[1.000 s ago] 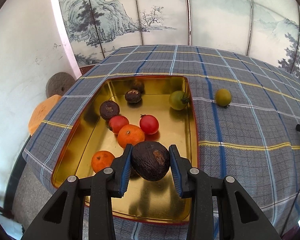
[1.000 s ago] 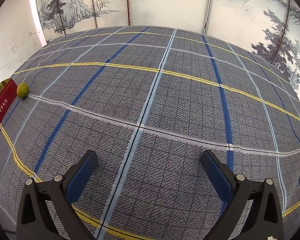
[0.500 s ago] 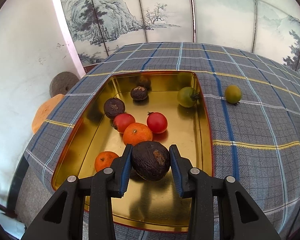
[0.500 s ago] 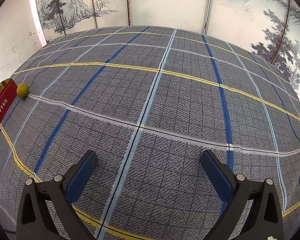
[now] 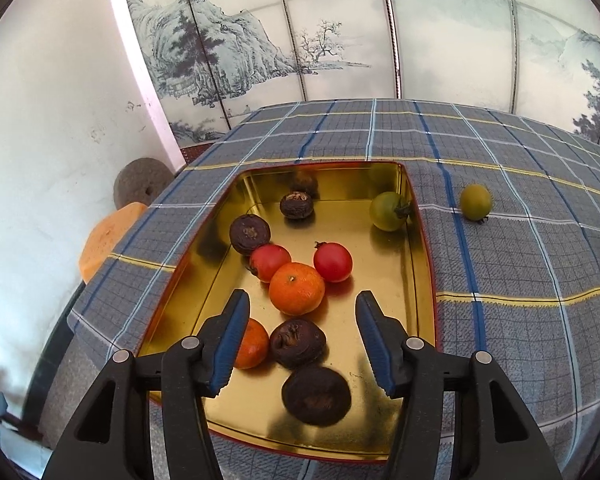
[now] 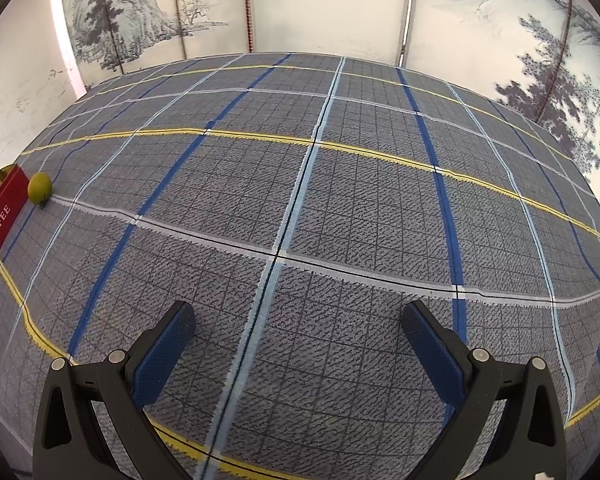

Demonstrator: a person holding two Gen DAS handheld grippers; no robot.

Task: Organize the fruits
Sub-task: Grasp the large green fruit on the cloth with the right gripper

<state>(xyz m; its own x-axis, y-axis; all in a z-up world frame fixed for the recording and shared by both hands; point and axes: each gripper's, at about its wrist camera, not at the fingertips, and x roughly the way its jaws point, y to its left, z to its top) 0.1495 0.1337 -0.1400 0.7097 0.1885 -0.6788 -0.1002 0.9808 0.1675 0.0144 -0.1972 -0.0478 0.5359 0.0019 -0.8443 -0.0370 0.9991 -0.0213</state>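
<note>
My left gripper (image 5: 302,340) has just been opening — empty now, dark fruit (image 5: 316,395) dropped in the gold tin (image 5: 420,240). The last green fruit (image 5: 475,201) lies ahead-right on the cloth, nearer this hand.

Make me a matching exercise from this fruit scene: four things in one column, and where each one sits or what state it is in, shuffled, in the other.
Things
1. green tomato
2. yellow-green fruit
3. dark wrinkled fruit
4. right gripper

Places or states
A. open over bare tablecloth
B. in the gold tin, nearest the camera
C. on the cloth outside the tin
D. at the tin's far right corner

Pairs: 1-D, 2-C, 3-B, 4-A
</note>
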